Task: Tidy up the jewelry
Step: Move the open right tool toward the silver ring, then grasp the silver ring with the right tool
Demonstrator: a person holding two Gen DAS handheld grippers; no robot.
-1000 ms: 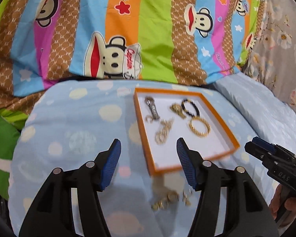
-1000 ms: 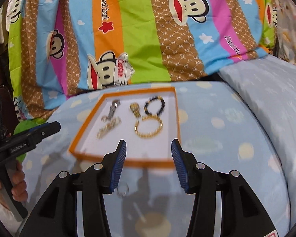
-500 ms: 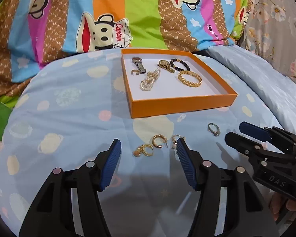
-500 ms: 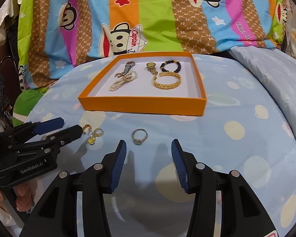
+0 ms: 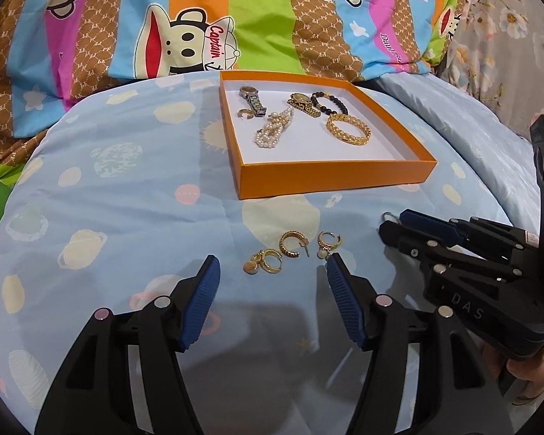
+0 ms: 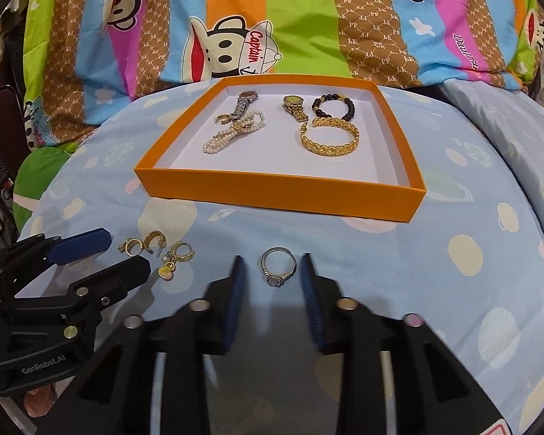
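Note:
An orange box point(image 5: 330, 175) point(image 6: 272, 190) on the blue spotted bedsheet holds two watches, a pearl strand point(image 6: 232, 136), a black bead bracelet, a gold bangle point(image 6: 330, 136) and a small earring. Three gold earrings point(image 5: 293, 250) point(image 6: 156, 252) lie on the sheet in front of it. My left gripper point(image 5: 273, 301) is open just behind them. A silver ring point(image 6: 278, 266) lies between the fingers of my right gripper point(image 6: 272, 275), which is open and narrowing around it; the ring's edge shows at its tips in the left wrist view point(image 5: 390, 215).
A striped cartoon-monkey quilt point(image 5: 199, 18) rises behind the box. A pale blue pillow point(image 5: 471, 127) lies to the right. The two grippers are close together, side by side, near the front of the sheet.
Both grippers have dropped lower and closer to the sheet. The right gripper's fingers have closed in around the ring. The left gripper stays wide open by the earrings.

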